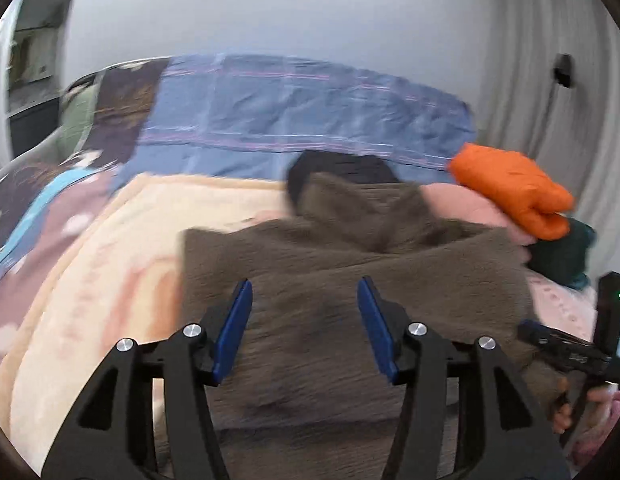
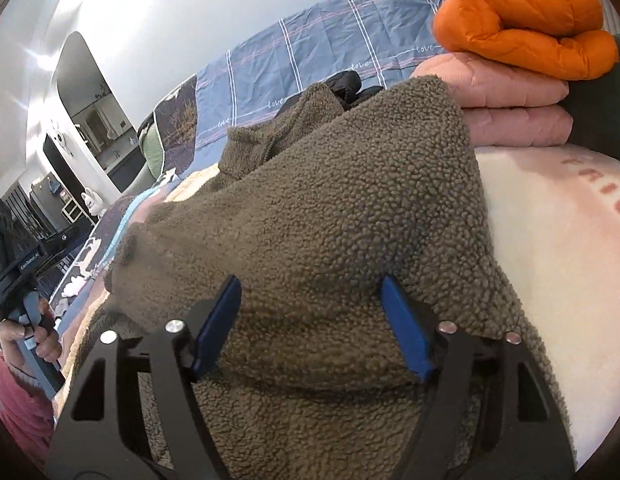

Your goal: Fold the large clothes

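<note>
A brown fleece jacket point(image 1: 350, 280) lies folded on a cream blanket point(image 1: 109, 260) on the bed, its collar end pointing away. My left gripper point(image 1: 305, 294) hovers over the jacket's near left part with its blue pads point(image 1: 235, 328) wide apart and nothing between them. My right gripper point(image 2: 310, 292) sits low at the jacket's point(image 2: 330, 208) near right corner, open, with a thick fold of fleece bulging up between its pads point(image 2: 406, 332). The right gripper's handle point(image 1: 566, 354) and a hand show at the left wrist view's right edge.
Folded orange point(image 2: 526, 24) and pink point(image 2: 510, 104) padded jackets are stacked at the far right, beside a dark green garment point(image 1: 566, 252). A black garment point(image 1: 342, 168) lies beyond the fleece collar. Blue plaid bedding point(image 1: 289, 112) covers the far side. A hand holding the left gripper's handle point(image 2: 17, 280) shows at left.
</note>
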